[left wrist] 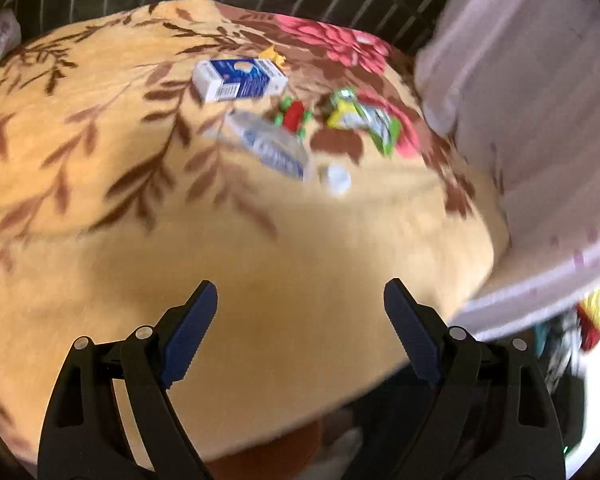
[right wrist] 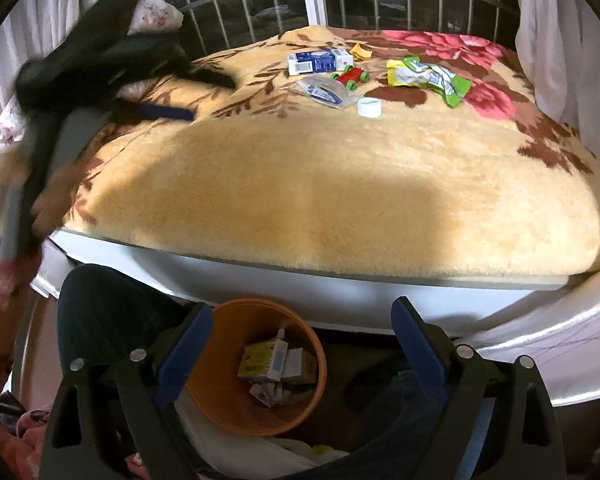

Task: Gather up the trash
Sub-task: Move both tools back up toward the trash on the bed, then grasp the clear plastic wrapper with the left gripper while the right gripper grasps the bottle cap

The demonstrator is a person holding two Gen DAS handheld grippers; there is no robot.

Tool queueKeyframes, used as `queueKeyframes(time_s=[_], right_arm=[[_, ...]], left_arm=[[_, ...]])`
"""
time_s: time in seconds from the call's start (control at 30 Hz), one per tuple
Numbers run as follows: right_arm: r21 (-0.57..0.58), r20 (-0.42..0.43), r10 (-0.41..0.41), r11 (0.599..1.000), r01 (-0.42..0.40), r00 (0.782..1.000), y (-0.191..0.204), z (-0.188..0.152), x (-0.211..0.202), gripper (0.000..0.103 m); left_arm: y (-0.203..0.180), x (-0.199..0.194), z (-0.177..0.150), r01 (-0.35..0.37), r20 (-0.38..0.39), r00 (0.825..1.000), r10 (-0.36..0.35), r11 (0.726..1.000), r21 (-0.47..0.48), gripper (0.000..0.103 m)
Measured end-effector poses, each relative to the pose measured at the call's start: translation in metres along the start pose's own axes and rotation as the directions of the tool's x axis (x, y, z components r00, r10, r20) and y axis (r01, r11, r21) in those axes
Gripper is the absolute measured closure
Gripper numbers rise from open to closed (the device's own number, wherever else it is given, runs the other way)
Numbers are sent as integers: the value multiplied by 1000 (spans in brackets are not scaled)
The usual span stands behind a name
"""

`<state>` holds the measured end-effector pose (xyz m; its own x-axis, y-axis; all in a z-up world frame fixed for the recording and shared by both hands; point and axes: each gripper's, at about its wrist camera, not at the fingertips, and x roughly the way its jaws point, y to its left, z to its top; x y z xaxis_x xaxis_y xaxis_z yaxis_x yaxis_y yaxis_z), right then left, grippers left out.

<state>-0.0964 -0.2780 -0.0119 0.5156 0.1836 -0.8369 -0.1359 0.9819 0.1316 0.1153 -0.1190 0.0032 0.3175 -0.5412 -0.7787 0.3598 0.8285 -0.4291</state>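
We held both tongs wide open and empty, the right gripper over the orange bin, while the left gripper sat nearer the trash ahead, the clear wrapper lying diagonally beyond its tips.

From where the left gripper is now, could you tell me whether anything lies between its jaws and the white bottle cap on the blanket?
Nothing visible does. The left gripper is open and empty over bare blanket, and that bare stretch runs up to the white bottle cap. The clear plastic wrapper lies just left of the cap, off the straight path.
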Motion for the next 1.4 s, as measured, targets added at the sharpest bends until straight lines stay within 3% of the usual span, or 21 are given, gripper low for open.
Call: queueKeyframes(time_s=[0.23,0.33,0.5,0.53,0.63,0.77,0.87,1.2,1.4], right_arm=[[12,10,18,1000,-18,1000,-3,0,3,14],[26,2,21,999,-21,1000,-11,1,7,14],[67,-17,28,997,-27,999,-29,0,17,14],[71,-20,30,997,-29,999,-31,1,19,14],[80,-20,39,996,-37,999,-36,1,21,14],[81,-18,48,996,-46,999,-38,0,23,14],[84,-12,51,995,-50,999,-37,1,21,14],[73,21,29,997,-30,999,-35,9,9,14],[50,47,5,999,-7,999,-30,21,3,14]], left_arm=[[17,80,72,-18,-58,998,7,980,-200,20],[13,106,85,-98,-81,993,84,978,-185,20],[12,133,92,-168,-99,984,150,966,-196,20],[10,135,93,-185,-90,981,171,964,-190,24],[4,136,94,-288,-64,957,282,950,-123,59],[15,129,92,-271,-50,962,267,952,-143,87],[21,120,88,-235,-40,972,232,960,-152,95],[24,60,59,-169,36,984,174,979,-114,97],[18,15,26,-185,84,978,189,981,-59,97]])
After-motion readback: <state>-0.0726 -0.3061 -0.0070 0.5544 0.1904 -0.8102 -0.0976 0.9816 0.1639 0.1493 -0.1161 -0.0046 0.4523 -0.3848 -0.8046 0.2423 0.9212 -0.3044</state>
